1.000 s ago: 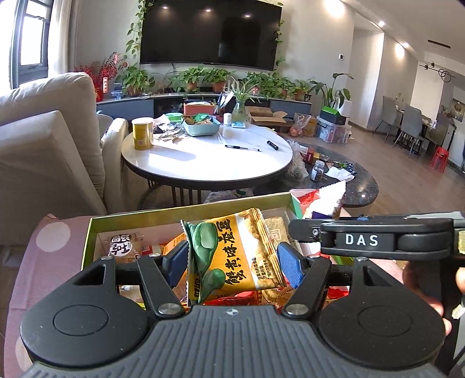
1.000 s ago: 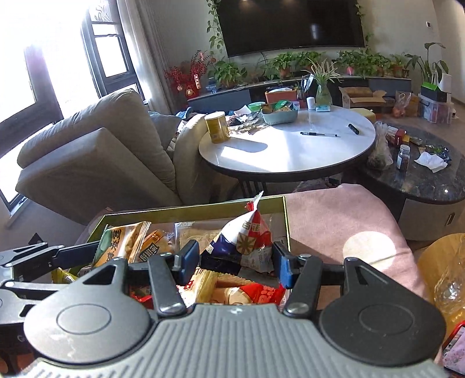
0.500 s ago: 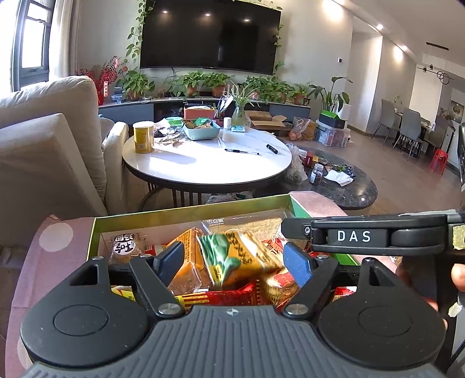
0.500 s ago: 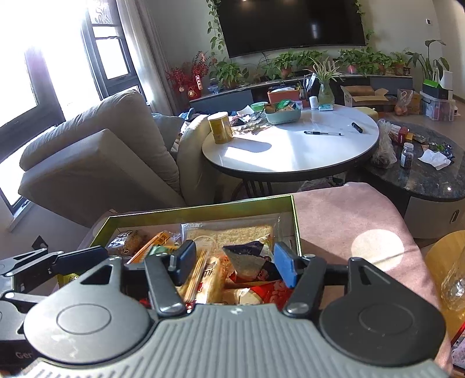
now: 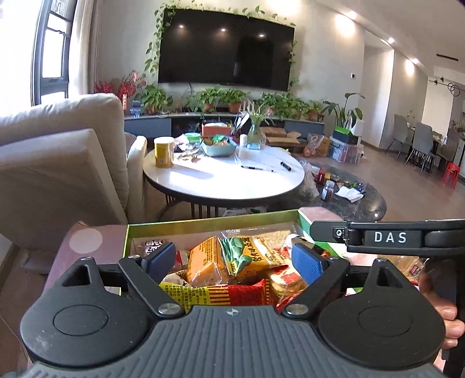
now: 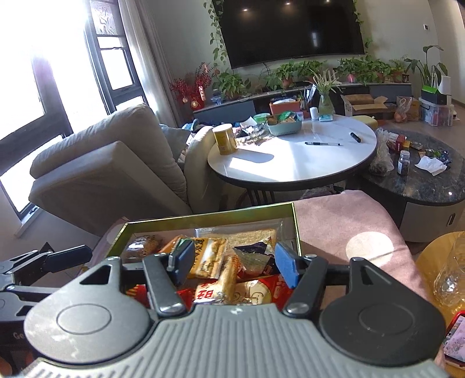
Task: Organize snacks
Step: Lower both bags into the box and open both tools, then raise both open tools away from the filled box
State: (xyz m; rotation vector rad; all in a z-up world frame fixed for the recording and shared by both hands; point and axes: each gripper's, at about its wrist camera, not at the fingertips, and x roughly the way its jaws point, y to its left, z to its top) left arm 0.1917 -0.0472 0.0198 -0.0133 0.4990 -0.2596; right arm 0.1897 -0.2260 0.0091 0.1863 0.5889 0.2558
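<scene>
Now both grippers' fingers apart, empty: left gripper point(image 5: 234, 257), right gripper point(image 6: 232, 261) over snack box point(image 5: 203, 225).

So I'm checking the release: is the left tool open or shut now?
Open. The left tool has its blue pads spread wide, clear of the snack packets lying in the box.

Both wrist cameras sit low, close over green box point(image 5: 203, 225) point(image 6: 209, 216), facing wall TV point(image 5: 226, 49) point(image 6: 290, 27). Right view angled more toward window. Shared: box, round white table point(image 5: 223, 183) point(image 6: 293, 162).
</scene>
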